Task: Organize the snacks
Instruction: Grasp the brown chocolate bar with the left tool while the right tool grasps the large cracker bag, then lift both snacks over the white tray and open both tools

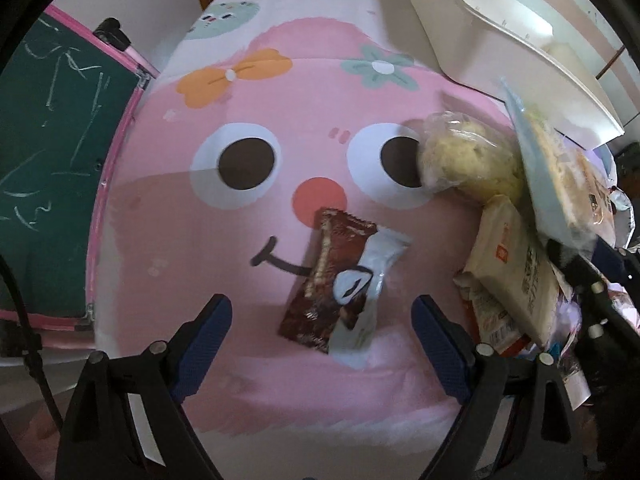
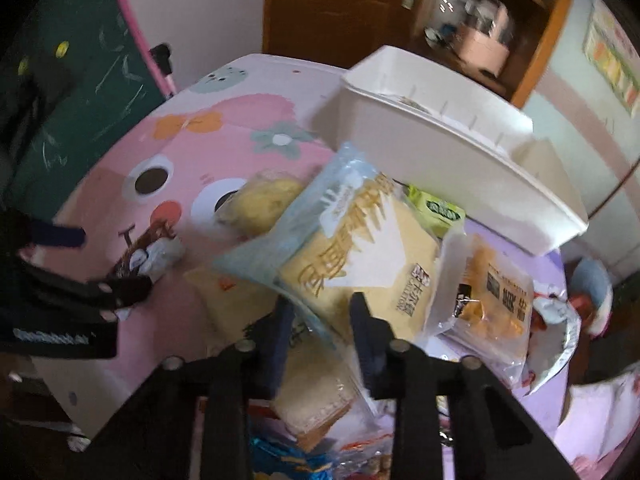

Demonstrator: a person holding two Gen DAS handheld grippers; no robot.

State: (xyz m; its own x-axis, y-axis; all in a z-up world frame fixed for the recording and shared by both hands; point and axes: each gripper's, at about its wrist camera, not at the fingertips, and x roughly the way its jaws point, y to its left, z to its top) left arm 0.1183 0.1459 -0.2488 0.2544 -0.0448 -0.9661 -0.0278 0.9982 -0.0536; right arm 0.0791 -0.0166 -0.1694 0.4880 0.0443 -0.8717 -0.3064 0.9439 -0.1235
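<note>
Pink cartoon-face cloth [image 1: 208,92] covers the surface, with two round eyes, a red nose and an orange bow printed on it; a green chalkboard [image 1: 52,128] with a pink frame stands at the left edge of the left wrist view, and brown wooden shelving fills the top of the right wrist view. Near the centre of the left wrist view lies a brown chocolate wafer packet [image 1: 320,280], long and glossy, with a small white wrapped snack [image 1: 368,284] resting across its lower right part. The left claw [image 1: 322,344] stands wide, its blue-padded fingers [image 1: 208,344] on either side of these two packets and clear of them. At the right of that view is a heap of snacks: a clear bag of pale yellow puffs [image 1: 468,160], a cream packet with a red mark [image 1: 516,268], and other wrappers below it that are too crowded to tell apart. A white plastic bin [image 2: 452,160] sits in the upper right, its rim tilted in the fisheye, just behind the heap. In the right wrist view the right claw [image 2: 320,320] is narrowed onto the lower edge of a pale blue bread packet [image 2: 360,248] with yellow lettering and holds it lifted over the pile. Beside it to the right lies a clear packet of orange pieces [image 2: 484,296], and a small green packet [image 2: 440,208] peeks out between the bread packet and the bin.
</note>
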